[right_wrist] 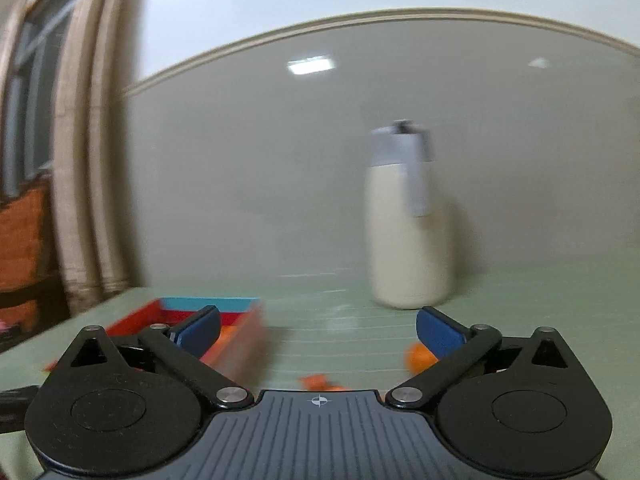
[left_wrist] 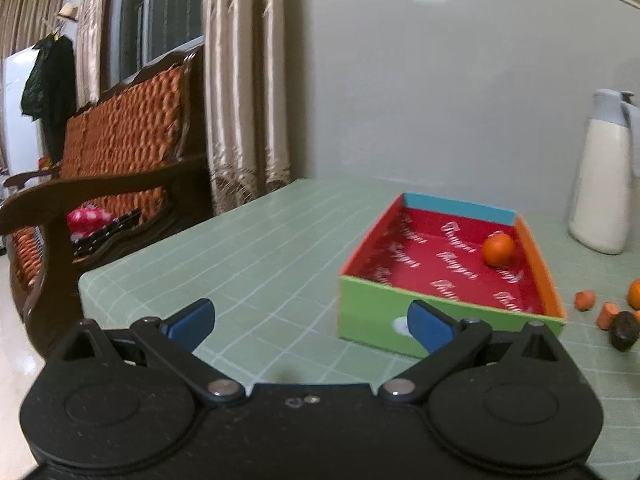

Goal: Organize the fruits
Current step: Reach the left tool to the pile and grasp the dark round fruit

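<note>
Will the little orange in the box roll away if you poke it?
Probably: the orange looks round, so it should roll easily. The box has raised walls on every side, so it likely stays inside. It looks small, so probably light.

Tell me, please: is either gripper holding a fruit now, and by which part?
Neither. The left gripper and the right gripper are both open, with nothing between their fingers.

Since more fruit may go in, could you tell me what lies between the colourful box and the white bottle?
Only bare green tablecloth: the left wrist view shows nothing between the box and the white bottle.
</note>
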